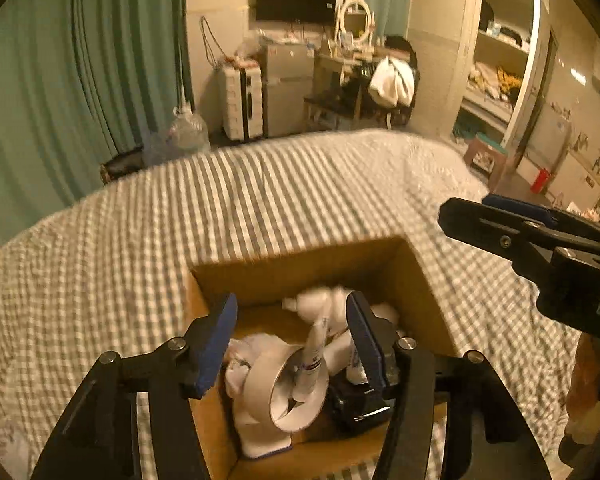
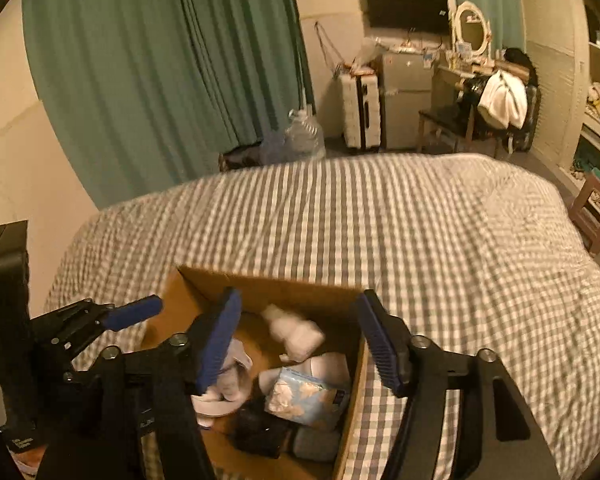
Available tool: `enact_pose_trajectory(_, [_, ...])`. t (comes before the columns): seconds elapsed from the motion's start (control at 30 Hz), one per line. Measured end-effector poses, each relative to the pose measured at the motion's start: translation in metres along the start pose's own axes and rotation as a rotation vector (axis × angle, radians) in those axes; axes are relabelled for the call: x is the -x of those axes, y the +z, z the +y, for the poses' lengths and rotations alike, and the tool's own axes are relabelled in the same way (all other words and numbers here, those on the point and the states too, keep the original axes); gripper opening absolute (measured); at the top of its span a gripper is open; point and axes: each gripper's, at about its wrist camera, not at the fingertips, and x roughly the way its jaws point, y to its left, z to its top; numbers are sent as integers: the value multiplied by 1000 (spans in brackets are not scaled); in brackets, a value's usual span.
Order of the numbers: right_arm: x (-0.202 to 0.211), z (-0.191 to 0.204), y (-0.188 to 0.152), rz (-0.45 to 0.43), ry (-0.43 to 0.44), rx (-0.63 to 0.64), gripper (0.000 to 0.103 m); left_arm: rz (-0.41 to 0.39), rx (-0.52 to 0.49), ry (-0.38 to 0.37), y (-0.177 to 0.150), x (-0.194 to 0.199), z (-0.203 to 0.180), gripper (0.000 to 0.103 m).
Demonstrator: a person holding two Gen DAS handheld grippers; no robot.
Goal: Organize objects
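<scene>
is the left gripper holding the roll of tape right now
No, the left gripper is open above the cardboard box, and the tape roll lies loose inside, below its fingers.

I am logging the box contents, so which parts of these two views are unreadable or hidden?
- Tube label, left wrist view: print too small and blurred.
- Near end of the cardboard box, left wrist view: cut off by the frame edge and the left gripper.
- Dark item, right wrist view: in shadow, unidentifiable.
- Box floor beneath the blue packet, right wrist view: covered by it and the right gripper.
</scene>
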Motion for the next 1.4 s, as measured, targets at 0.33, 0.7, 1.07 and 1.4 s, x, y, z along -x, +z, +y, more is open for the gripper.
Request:
enact_pose_trajectory(0.33, [143,29,39,-113,1,-25,76,-177,22,94,31,147,-4,89])
enact_pose_trajectory(0.7, [252,66,31,-227,-39,55,92,-229,46,214,18,226,3,100])
enact_pose_trajectory(1.07, [233,58,-32,-336,-90,37,101,-351,182,260,-44,233,24,103])
enact_pose_trajectory(1.4, [176,35,-83,-320,-159,42,101,-441,225,372,-98,206,28,103])
